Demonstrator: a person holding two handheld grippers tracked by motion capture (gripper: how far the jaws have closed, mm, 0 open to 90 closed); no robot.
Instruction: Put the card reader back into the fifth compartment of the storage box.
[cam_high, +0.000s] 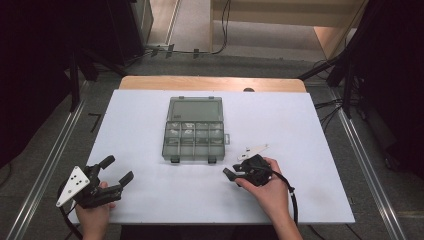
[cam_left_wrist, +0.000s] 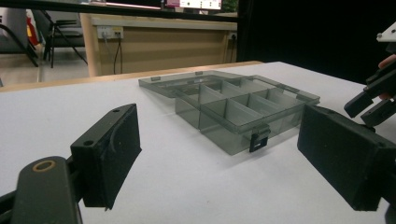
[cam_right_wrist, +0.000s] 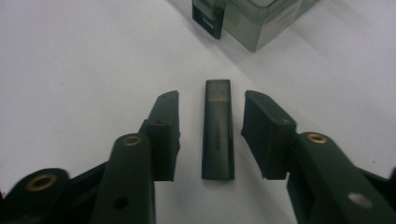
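My white table (cam_high: 150, 130) carries an open, smoky-clear compartment box (cam_high: 194, 129), lid laid flat behind it. My left gripper (cam_high: 116, 170) rests near the front left corner, jaws spread wide with nothing between them. My right gripper (cam_right_wrist: 211, 123) sits lowered in front of the box's right corner, jaws straddling a dark USB stick (cam_right_wrist: 218, 128) lying flat on the table, pads not touching it.

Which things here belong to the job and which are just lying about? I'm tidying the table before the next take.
In the job: small dark stick lying between the right gripper pads, not yet pinched; open compartment box.

Lying about: left gripper, open and idle; cables on the floor.
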